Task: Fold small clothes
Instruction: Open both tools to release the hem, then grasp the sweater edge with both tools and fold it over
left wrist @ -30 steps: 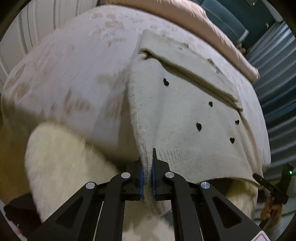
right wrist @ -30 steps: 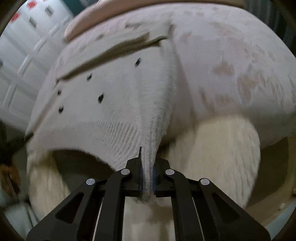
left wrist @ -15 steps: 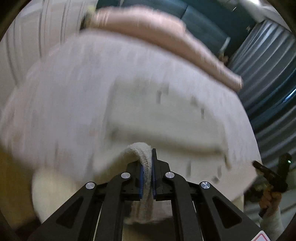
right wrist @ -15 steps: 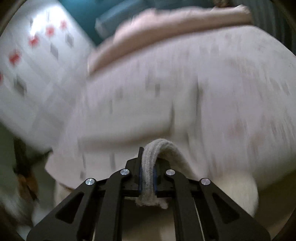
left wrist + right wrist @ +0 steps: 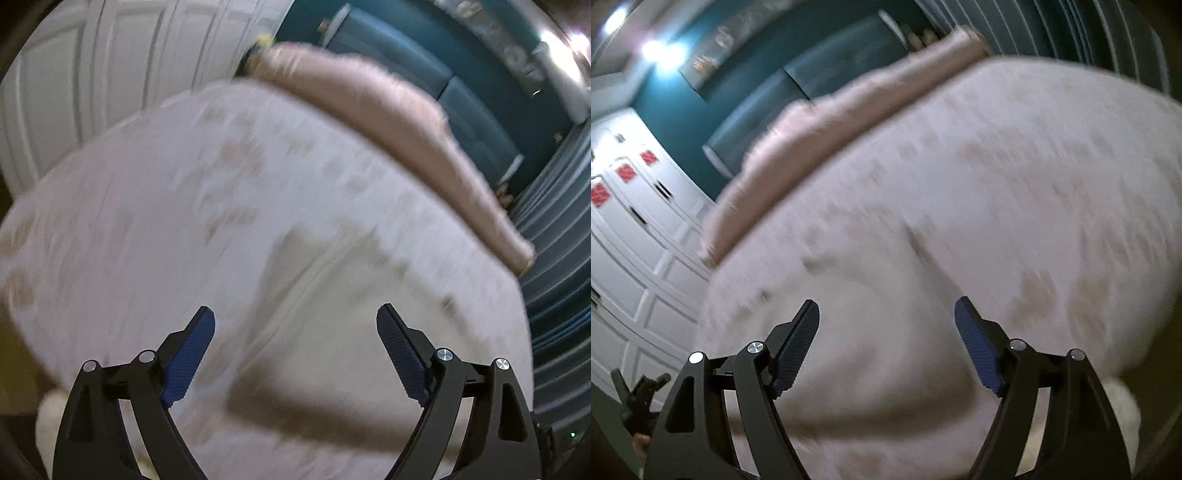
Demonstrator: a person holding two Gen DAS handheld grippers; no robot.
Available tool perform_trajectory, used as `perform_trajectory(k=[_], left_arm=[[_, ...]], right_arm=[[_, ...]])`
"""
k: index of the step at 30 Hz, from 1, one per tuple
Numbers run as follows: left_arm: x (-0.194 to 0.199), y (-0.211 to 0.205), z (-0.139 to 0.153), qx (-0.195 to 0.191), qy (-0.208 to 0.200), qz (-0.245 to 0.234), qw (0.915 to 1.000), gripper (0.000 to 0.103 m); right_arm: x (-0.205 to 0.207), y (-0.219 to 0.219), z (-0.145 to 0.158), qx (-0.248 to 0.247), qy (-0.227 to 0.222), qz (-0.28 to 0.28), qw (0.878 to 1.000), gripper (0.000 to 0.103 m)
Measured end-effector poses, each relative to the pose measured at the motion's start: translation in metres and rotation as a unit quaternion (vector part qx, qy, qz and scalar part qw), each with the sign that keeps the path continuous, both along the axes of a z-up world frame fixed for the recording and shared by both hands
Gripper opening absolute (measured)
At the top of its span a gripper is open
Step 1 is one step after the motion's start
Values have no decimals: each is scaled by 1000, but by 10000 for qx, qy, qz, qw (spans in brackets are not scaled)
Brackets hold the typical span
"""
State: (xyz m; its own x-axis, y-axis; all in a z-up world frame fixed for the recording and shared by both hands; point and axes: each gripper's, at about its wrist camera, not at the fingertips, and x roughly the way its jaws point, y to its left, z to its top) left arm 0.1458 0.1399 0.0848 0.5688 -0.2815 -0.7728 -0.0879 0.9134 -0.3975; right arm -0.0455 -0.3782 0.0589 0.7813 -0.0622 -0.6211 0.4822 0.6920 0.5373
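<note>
A cream knit sweater (image 5: 369, 314) with small dark hearts lies folded on the pale patterned bedspread (image 5: 166, 221), blurred by motion. My left gripper (image 5: 295, 325) is open and empty just above its near edge. In the right wrist view the sweater (image 5: 868, 332) lies ahead of my right gripper (image 5: 886, 317), which is also open and empty. The sweater's outline is smeared, and its near edge casts a dark shadow.
A pink blanket roll (image 5: 388, 122) lies along the far edge of the bed, and it also shows in the right wrist view (image 5: 831, 122). White panelled doors (image 5: 92, 74) stand to the left. A teal wall and headboard (image 5: 812, 66) are behind.
Both grippers held the sweater's hem, carried it forward over the sweater, then opened and let go. Both views have tilted up towards the far side of the bed.
</note>
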Motion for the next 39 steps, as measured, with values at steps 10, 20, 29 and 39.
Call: perform_trajectory(k=[10, 20, 29, 39], left_arm=[[11, -15, -68, -542, 674, -43, 9962, 87], [20, -14, -56, -740, 760, -204, 9941, 19], [-81, 25, -35, -430, 1132, -542, 9912, 18], [-108, 30, 2, 118, 424, -472, 9979, 37]], right_arm=[[7, 15, -66, 1153, 474, 119, 9921, 74], [53, 9, -61, 1312, 432, 348, 9898, 21], [-21, 30, -36, 1223, 809, 1007, 9840, 18], [-69, 47, -11, -307, 1283, 732, 9886, 59]])
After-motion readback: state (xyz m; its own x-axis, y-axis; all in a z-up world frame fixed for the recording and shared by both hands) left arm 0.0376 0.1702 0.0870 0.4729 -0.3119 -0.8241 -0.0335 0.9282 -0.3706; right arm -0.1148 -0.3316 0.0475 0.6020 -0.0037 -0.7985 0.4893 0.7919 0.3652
